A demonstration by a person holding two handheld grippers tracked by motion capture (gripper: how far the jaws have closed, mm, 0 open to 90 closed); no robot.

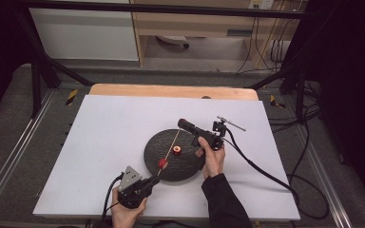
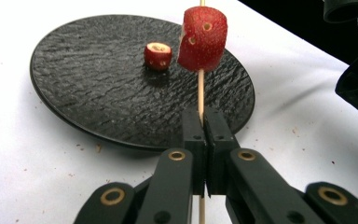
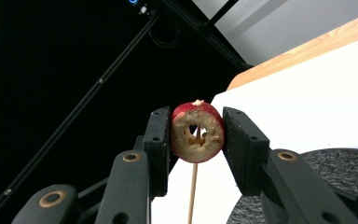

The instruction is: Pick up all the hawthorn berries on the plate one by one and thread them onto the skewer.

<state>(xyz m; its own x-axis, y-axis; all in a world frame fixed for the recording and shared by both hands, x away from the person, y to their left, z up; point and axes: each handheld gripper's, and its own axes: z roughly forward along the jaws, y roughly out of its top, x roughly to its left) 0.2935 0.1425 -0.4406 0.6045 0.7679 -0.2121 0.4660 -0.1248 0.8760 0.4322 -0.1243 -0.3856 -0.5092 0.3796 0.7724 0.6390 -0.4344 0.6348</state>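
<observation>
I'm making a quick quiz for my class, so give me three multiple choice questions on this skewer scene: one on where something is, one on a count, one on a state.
1. Where does the loose strawberry slice lie?
A. on the black plate
B. on the white table
C. in a bowl

2. How many strawberry pieces appear in the left gripper view?
A. one
B. two
C. four

3. How is the left gripper?
A. wide open
B. shut on the skewer
C. lying on the plate

Answers:
1 A, it rests on the dark surface.
2 B, one skewered piece and one loose.
3 B, its jaws pinch the stick.
</observation>
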